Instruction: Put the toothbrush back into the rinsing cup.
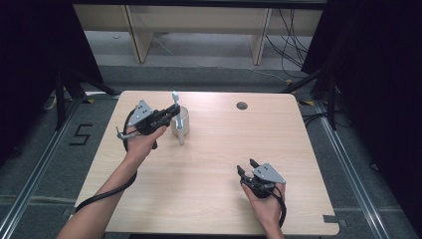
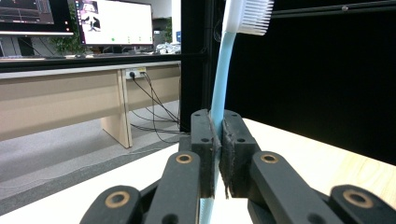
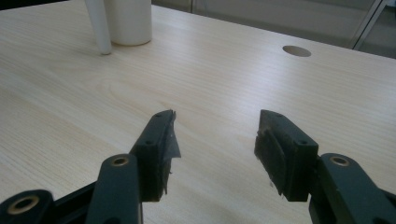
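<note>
Blue toothbrush (image 2: 218, 93) clamped upright in left tongs (image 1: 171, 112) beside white cup (image 1: 182, 122); right tongs (image 1: 247, 168) gaped wide, empty, over tabletop (image 1: 209, 164).

From my remote seat I see a pale wood-grain table (image 1: 199, 199) with a round cable hole (image 1: 242, 105), grey carpeted floor (image 1: 199, 74), black curtains (image 1: 30, 59) on both sides, a beige desk (image 2: 56, 93) carrying lit monitors (image 2: 112, 21).

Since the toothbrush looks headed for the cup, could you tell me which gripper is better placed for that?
Left. The left gripper is shut on the toothbrush beside the cup; the right gripper is open, far off.
</note>
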{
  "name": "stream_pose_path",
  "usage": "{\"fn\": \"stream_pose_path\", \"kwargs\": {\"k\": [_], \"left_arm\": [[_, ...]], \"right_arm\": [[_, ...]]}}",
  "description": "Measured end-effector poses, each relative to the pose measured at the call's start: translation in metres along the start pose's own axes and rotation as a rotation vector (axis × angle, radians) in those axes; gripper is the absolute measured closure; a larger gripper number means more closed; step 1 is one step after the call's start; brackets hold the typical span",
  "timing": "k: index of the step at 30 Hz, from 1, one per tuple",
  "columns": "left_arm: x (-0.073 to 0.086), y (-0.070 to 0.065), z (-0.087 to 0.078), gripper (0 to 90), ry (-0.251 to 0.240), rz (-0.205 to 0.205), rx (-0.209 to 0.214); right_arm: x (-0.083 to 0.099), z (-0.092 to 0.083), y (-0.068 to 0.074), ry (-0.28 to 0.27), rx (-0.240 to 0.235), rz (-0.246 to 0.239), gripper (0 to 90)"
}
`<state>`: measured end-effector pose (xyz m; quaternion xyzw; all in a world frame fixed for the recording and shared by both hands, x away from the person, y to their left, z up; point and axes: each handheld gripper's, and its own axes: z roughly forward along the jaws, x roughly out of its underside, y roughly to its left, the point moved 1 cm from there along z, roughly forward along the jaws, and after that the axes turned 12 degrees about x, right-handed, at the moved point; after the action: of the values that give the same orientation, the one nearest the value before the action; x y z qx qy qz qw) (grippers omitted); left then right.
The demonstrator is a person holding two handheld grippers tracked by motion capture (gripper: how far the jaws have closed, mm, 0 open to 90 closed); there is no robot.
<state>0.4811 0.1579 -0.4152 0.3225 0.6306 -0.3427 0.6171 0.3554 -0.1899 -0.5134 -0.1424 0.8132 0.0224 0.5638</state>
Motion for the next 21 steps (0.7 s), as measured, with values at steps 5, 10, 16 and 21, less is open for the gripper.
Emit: {"fn": "stream_pose_path", "kwargs": {"k": [5,10,16,21], "left_arm": [[0.003,0.0,0.001,84.1,0.003,-0.002,-0.001],[0.006,0.001,0.002,84.1,0.011,-0.001,-0.005],[0.011,0.002,0.004,84.1,0.018,-0.007,-0.011],[0.015,0.003,0.004,84.1,0.025,-0.012,-0.016]], "right_arm": [[-0.001,0.001,-0.002,-0.008,-0.003,-0.039,47.3],[0.0,0.001,0.0,0.002,-0.018,-0.023,47.3],[0.0,0.001,0.001,0.0,-0.022,-0.013,47.1],[0.0,0.001,0.0,0.006,-0.023,-0.025,47.1]]}}
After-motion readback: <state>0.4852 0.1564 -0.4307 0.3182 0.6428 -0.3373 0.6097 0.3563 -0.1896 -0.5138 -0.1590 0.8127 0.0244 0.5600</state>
